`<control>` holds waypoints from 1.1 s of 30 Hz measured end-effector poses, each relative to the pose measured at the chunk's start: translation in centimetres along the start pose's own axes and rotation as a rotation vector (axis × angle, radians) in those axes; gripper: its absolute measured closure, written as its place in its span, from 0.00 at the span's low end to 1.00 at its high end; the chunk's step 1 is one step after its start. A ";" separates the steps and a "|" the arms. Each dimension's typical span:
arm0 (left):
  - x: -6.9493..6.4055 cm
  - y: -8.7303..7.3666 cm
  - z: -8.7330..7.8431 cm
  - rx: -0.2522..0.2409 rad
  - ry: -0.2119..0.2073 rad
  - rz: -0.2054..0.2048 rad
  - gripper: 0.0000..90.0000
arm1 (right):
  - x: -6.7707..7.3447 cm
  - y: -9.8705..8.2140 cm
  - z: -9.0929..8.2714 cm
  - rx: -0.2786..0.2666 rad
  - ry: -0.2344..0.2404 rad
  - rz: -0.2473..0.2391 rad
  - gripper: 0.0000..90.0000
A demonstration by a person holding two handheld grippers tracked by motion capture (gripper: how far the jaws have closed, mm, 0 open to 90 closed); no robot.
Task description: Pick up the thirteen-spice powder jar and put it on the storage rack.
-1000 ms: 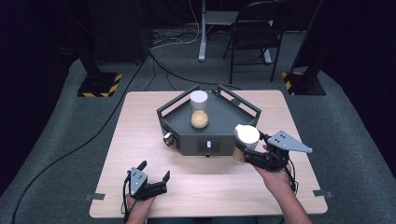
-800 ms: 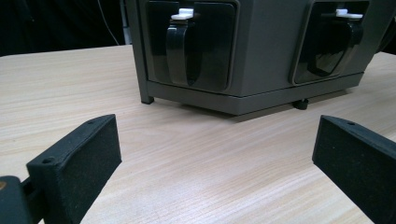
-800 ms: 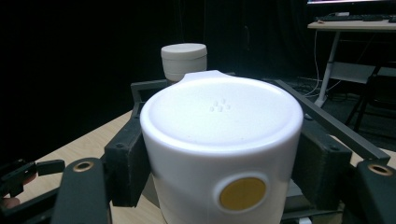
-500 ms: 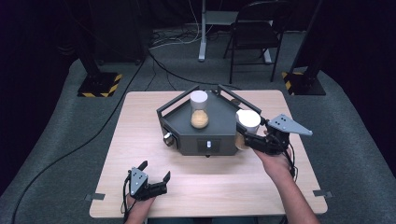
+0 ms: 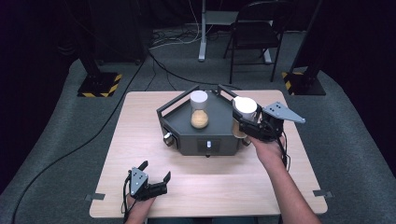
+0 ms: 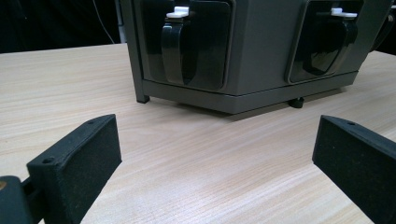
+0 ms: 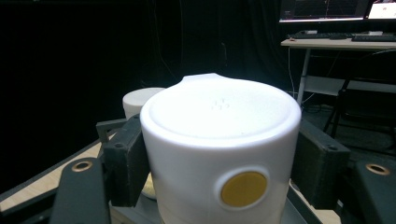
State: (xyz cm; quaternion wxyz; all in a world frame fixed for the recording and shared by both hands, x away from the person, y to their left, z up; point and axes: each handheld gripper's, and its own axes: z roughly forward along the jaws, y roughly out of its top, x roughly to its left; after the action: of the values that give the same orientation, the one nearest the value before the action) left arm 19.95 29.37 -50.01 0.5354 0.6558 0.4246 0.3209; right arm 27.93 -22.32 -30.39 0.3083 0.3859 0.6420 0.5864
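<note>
A dark grey hexagonal machine (image 5: 205,135) stands in the middle of the wooden table. On its top tray stands a white-lidded jar (image 5: 199,109) with tan contents. My right gripper (image 5: 243,122) is shut on a second white-lidded jar (image 5: 243,111), held over the machine's right edge; in the right gripper view this jar (image 7: 222,154) sits between both pads and bears a yellow dot (image 7: 243,188). My left gripper (image 5: 155,171) rests open near the table's front left, with the machine's front panel (image 6: 252,46) beyond its wide-apart jaws.
The table (image 5: 140,140) has bare wood to the left and front of the machine. A folding chair (image 5: 254,32) and stand bases with yellow-black tape (image 5: 100,84) stand on the floor behind. A desk with monitors (image 7: 336,28) is at the back.
My right gripper has carried its jar up and back-left, from beside the machine's front right corner to over its right edge. The left gripper has stayed put.
</note>
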 end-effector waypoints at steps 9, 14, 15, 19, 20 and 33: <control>0.0 -0.1 0.0 -0.004 0.002 -0.003 0.01 | 0.6 -0.2 1.9 0.011 -0.026 0.004 0.32; -0.1 0.0 0.0 -0.001 0.003 0.001 0.01 | 1.0 -0.3 2.7 0.005 -0.047 0.012 0.32; -0.1 0.0 0.0 0.001 0.003 0.002 0.01 | 1.0 -0.4 2.8 0.000 -0.051 0.015 0.32; -0.1 0.0 0.0 0.000 0.004 -0.004 0.00 | 1.2 -0.5 3.3 -0.005 -0.060 0.028 0.32; -0.1 0.0 0.0 0.000 0.004 -0.004 0.01 | 1.3 -0.4 3.5 -0.004 -0.067 0.026 0.32; -0.1 0.0 0.0 0.000 0.006 -0.007 0.01 | 2.0 -0.6 6.2 0.015 -0.121 0.028 0.32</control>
State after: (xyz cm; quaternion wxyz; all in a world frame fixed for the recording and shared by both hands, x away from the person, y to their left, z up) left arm 19.93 29.30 -50.00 0.5352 0.6535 0.4283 0.3210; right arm 32.07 -17.40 -31.63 0.3356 0.4319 0.6211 0.5613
